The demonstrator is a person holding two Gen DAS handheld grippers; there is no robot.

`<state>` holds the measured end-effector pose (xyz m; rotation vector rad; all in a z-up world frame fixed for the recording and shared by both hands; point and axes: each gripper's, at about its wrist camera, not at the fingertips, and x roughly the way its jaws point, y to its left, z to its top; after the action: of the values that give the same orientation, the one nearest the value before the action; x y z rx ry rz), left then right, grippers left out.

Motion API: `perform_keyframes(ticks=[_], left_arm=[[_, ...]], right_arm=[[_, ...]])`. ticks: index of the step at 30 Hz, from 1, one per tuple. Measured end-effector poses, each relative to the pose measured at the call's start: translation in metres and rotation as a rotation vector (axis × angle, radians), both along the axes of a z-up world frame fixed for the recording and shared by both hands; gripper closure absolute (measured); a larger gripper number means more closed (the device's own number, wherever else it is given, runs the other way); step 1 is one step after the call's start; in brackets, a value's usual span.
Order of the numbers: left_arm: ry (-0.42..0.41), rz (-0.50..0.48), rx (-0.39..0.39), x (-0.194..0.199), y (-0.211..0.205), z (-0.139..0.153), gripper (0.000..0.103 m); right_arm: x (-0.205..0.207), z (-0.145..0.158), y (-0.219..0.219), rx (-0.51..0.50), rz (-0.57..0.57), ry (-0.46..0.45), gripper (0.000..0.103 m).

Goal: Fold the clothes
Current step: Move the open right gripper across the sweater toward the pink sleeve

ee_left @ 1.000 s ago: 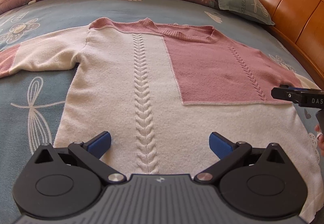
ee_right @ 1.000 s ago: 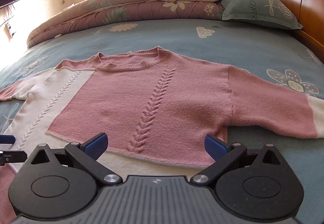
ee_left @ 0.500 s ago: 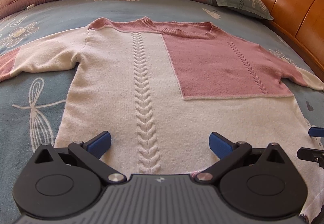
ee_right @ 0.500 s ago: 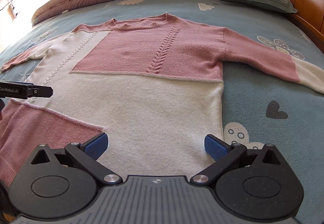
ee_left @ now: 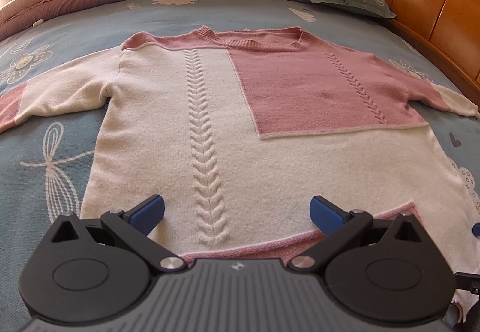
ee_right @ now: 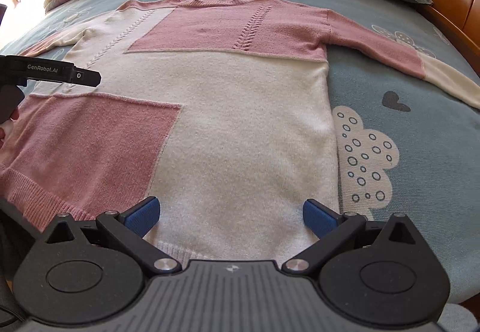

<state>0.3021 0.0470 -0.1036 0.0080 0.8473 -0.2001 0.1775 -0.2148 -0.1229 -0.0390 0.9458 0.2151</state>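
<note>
Blue flowered bed [ee_left: 75,32], quilt and pillow at its head: a sweater [ee_left: 240,137] lies flat across it.

Both sleeves are spread out to the sides and no fold shows in the body, so the folding is all left to do, or the sweater has been laid open again. Left tool [ee_left: 237,210] hovers low over the hem, jaws wide, gripping nothing. Right tool [ee_right: 231,212] hangs over the hem's other end beside it, also wide and empty, both pointing toward the collar.
</note>
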Motion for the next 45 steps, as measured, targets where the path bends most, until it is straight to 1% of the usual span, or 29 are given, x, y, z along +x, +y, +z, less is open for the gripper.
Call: perform_keyframes(ticks=[2,6,10,12,15,18,20,22,27,31,34,36,40,42,45], left_arm=[[-0.014,-0.017,0.022,-0.004,-0.004,0.001,0.001],[-0.013,-0.031,0.047,-0.007,-0.006,-0.001,0.001],[-0.01,-0.031,0.043,-0.008,-0.004,-0.002,0.001],[-0.012,-0.029,0.042,-0.009,-0.003,-0.001,0.001],[-0.012,-0.026,0.042,-0.009,-0.003,-0.001,0.001],[-0.012,-0.027,0.042,-0.01,-0.003,0.0,0.001],[-0.014,-0.028,0.038,-0.011,-0.002,0.001,0.001],[-0.014,-0.028,0.036,-0.011,-0.002,0.001,0.001],[-0.014,-0.029,0.038,-0.01,-0.003,0.0,0.001],[-0.01,-0.031,0.04,-0.01,-0.003,0.0,0.001],[-0.011,-0.028,0.038,-0.01,-0.003,0.0,0.001],[-0.011,-0.03,0.037,-0.01,-0.003,0.0,0.001],[-0.008,-0.033,0.039,-0.011,-0.003,-0.001,0.001],[-0.007,-0.031,0.035,-0.011,-0.002,-0.001,0.001],[-0.011,-0.026,0.028,-0.011,-0.001,0.001,0.001]], right_arm=[[-0.001,0.004,0.002,0.019,-0.006,-0.001,0.0],[0.006,0.004,0.013,0.008,-0.002,-0.001,0.0],[0.013,0.004,0.023,-0.004,0.001,-0.001,0.0],[0.015,-0.002,0.024,-0.015,-0.009,0.016,0.0],[0.008,-0.007,0.025,-0.054,0.009,0.017,0.0],[-0.004,-0.006,0.017,-0.037,0.002,0.027,0.0],[-0.015,-0.006,0.012,-0.04,-0.012,0.039,0.0],[-0.025,-0.005,0.011,-0.057,-0.002,0.042,0.0],[-0.038,0.003,0.01,-0.001,0.026,0.036,0.0],[-0.038,0.002,0.005,0.015,0.006,0.066,0.0],[-0.04,0.007,0.005,0.042,0.008,0.057,0.0],[-0.037,0.01,0.007,0.059,0.014,0.03,0.0],[-0.03,0.004,0.014,0.091,0.026,0.058,0.0],[-0.033,0.003,0.017,0.057,0.049,0.049,0.0],[-0.029,0.007,0.015,0.046,0.062,0.024,0.0]])
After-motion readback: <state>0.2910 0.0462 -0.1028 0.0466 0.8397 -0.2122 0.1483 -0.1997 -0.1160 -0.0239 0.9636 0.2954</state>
